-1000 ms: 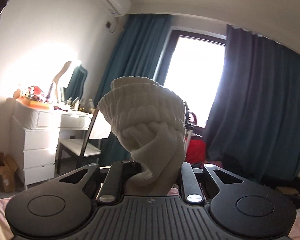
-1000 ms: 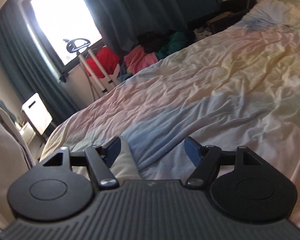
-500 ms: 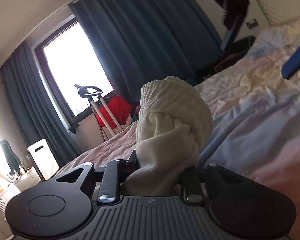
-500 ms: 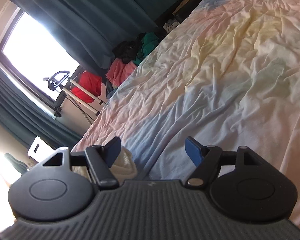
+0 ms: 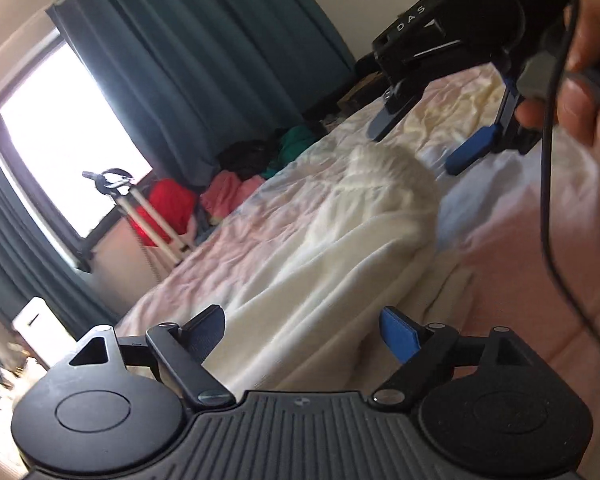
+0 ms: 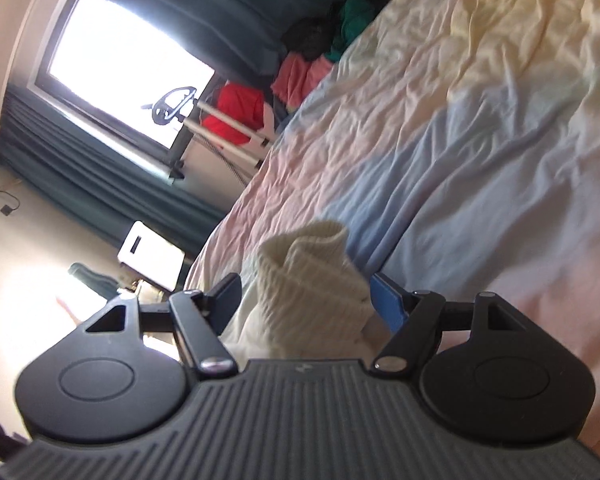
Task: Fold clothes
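cream sweater (image 5: 340,248) blurred, L gripper (image 5: 302,330) spread, hem cut off

This is a bedroom in a home: a bed (image 6: 480,152) with a pastel sheet, dark teal curtains (image 5: 204,60) beside a bright window (image 6: 128,60), and clothes piled (image 6: 308,64) on the floor.

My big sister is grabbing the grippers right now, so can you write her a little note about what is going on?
Left gripper: open, empty, low over the bed.
Right gripper: open, fingers either side of the rolled cream socks; grip cannot be confirmed.
Socks: bundled in a roll, lying on the bed between both grippers.
Done: socks rolled and put down.
Left: unfolded clothes pile beside the bed by the window.
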Demonstrator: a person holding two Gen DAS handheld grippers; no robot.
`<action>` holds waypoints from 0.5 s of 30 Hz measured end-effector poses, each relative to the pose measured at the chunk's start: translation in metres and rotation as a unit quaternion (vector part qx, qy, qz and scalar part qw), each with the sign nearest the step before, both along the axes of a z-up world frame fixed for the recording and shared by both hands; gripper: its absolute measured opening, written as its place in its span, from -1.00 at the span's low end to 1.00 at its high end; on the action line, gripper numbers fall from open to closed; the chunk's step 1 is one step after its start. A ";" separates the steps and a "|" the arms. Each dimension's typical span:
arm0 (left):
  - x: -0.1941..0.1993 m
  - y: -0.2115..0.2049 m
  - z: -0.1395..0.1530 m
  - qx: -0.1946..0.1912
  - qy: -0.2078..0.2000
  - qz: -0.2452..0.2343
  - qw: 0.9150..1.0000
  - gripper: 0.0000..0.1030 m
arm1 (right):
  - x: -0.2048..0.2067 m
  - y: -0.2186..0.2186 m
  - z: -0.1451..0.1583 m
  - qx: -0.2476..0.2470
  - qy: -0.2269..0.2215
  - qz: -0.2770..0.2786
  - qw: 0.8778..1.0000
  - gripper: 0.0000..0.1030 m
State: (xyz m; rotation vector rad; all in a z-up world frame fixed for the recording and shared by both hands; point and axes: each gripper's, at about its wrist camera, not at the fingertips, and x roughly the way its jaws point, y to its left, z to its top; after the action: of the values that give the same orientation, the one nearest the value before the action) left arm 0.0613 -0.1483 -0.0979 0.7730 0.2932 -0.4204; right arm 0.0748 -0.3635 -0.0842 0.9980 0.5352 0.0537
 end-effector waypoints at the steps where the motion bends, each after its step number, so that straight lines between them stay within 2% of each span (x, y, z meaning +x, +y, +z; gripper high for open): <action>1: -0.003 0.009 -0.001 0.010 -0.009 0.006 1.000 0.69 | 0.001 0.003 -0.002 0.008 0.006 0.005 1.000 0.49; 6: -0.005 0.047 -0.027 0.018 -0.019 0.056 0.998 0.69 | 0.009 0.018 -0.013 0.025 0.047 0.013 0.998 0.52; 9: -0.017 0.048 -0.040 0.022 -0.021 0.072 0.997 0.68 | 0.016 0.028 -0.021 0.028 0.066 0.020 0.997 0.52; 12: -0.023 0.045 -0.033 0.001 -0.034 0.089 0.995 0.68 | 0.020 0.035 -0.027 0.025 0.071 0.006 0.997 0.52; 15: -0.024 0.045 -0.024 -0.048 -0.039 0.105 0.993 0.69 | 0.030 0.046 -0.025 -0.029 0.057 -0.006 0.998 0.50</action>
State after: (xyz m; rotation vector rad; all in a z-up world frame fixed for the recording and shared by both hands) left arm 0.0376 -0.1035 -0.1222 0.6548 0.2756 -0.2038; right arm 0.1044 -0.3177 -0.1089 0.9512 0.6330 -0.0291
